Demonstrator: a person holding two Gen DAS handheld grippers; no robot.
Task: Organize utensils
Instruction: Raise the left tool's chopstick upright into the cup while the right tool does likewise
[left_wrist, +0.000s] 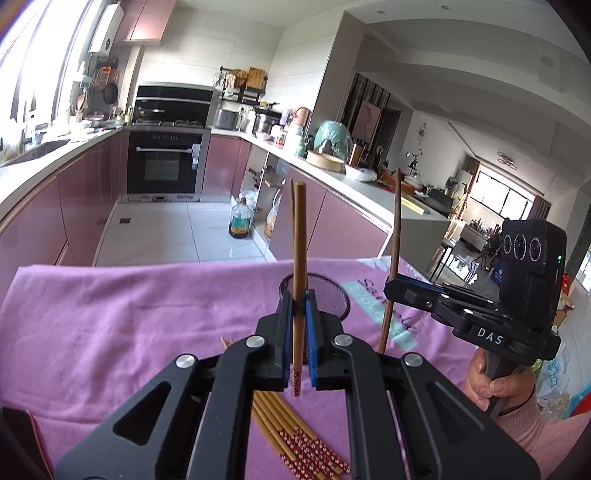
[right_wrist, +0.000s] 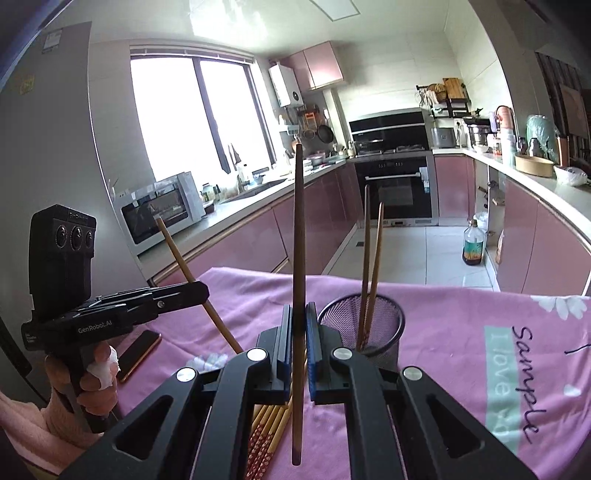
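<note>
Left tongs (left_wrist: 300, 295) clamping upright chopstick (left_wrist: 298, 236), mesh cup (left_wrist: 332, 299) behind

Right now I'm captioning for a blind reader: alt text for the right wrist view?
The right tool grips a dark chopstick upright above a pink cloth, beside a mesh cup holding two chopsticks. The left tool holds another.

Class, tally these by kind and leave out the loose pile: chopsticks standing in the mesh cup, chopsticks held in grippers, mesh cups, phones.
Brown wooden standing chopsticks in the cup: 2
Brown wooden held chopsticks, one each in the left gripper and right gripper: 2
Black wire-mesh cup: 1
Dark flat phone: 1
Total: 6
</note>
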